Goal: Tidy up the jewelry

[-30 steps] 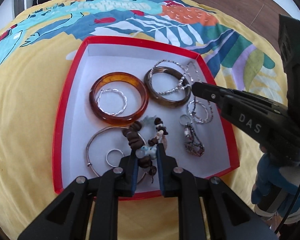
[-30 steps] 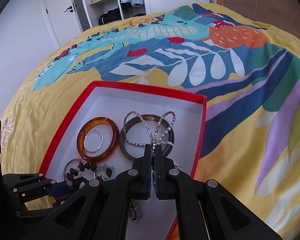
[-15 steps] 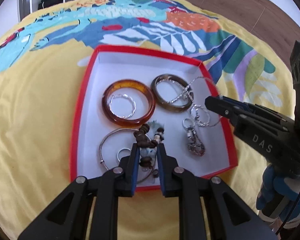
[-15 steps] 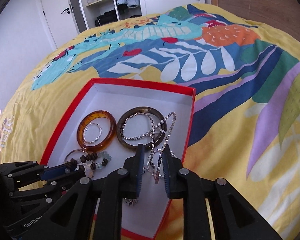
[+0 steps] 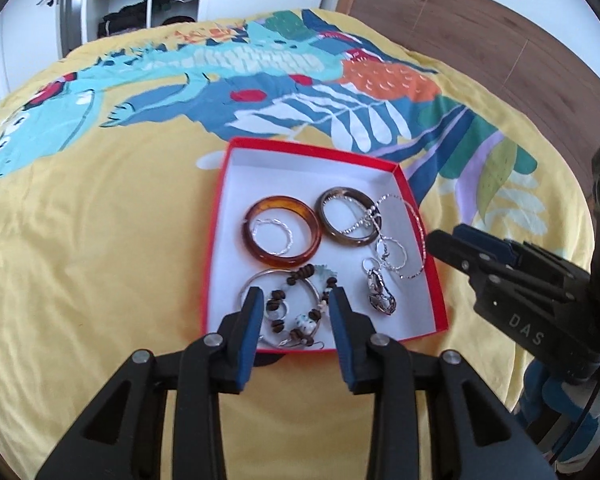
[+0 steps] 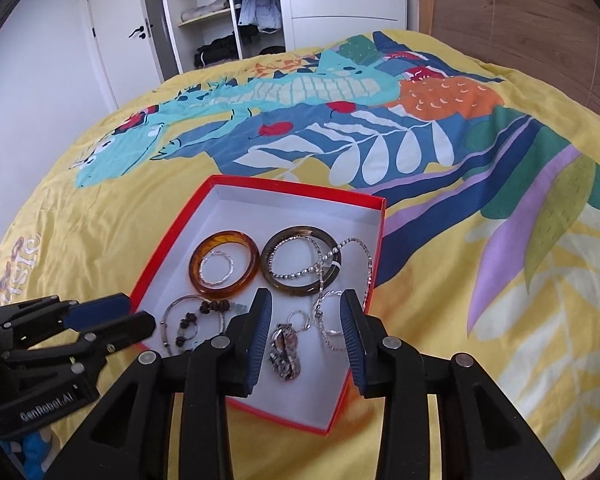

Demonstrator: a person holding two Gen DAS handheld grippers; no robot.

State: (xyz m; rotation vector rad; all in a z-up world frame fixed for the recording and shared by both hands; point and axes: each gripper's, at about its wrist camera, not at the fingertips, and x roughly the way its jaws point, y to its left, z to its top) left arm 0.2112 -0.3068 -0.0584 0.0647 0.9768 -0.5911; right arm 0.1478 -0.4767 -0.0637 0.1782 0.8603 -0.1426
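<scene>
Both tools released, jaws just opened: left tool (image 5: 294,304) over bead bracelet (image 5: 296,316), right tool (image 6: 306,312) over silver chains (image 6: 332,276), probably tangled; lift clear, avoid snagging.

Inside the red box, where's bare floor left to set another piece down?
In the red box, the bare white strip lies along the far wall, beyond the amber bangle and brown bangle, plus the left edge. The near half is crowded: beaded bracelet, silver chains, pendant.
</scene>
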